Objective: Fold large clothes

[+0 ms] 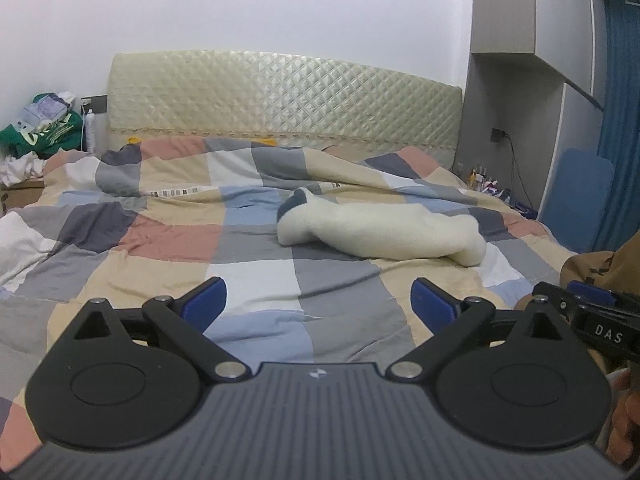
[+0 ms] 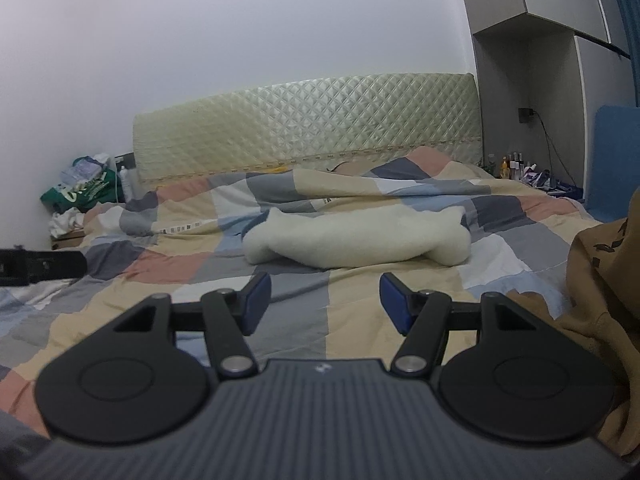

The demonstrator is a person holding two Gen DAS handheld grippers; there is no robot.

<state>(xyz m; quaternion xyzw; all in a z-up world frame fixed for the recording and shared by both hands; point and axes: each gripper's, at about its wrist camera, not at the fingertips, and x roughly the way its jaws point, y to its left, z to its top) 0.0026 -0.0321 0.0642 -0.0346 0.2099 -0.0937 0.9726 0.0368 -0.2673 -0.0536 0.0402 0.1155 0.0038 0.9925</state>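
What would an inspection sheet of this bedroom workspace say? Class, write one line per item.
Surface: bed under a patchwork checked quilt, rumpled.
Job's things: white fleecy garment bunched mid-bed; brown garment at the right edge.
Clutter: green and white clothes heap left of the headboard; small bottles on the right side.
Grippers: left gripper open, empty; right gripper open, empty.
Cables: black cord hanging from a wall socket.
Surroundings: quilted cream headboard, grey cabinets, blue curtain.

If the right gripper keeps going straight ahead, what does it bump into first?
Probably the checked quilt just ahead, since the open right gripper tilts slightly downward. If it skims above that, the fluffy white garment comes next. Depth is hard to judge.
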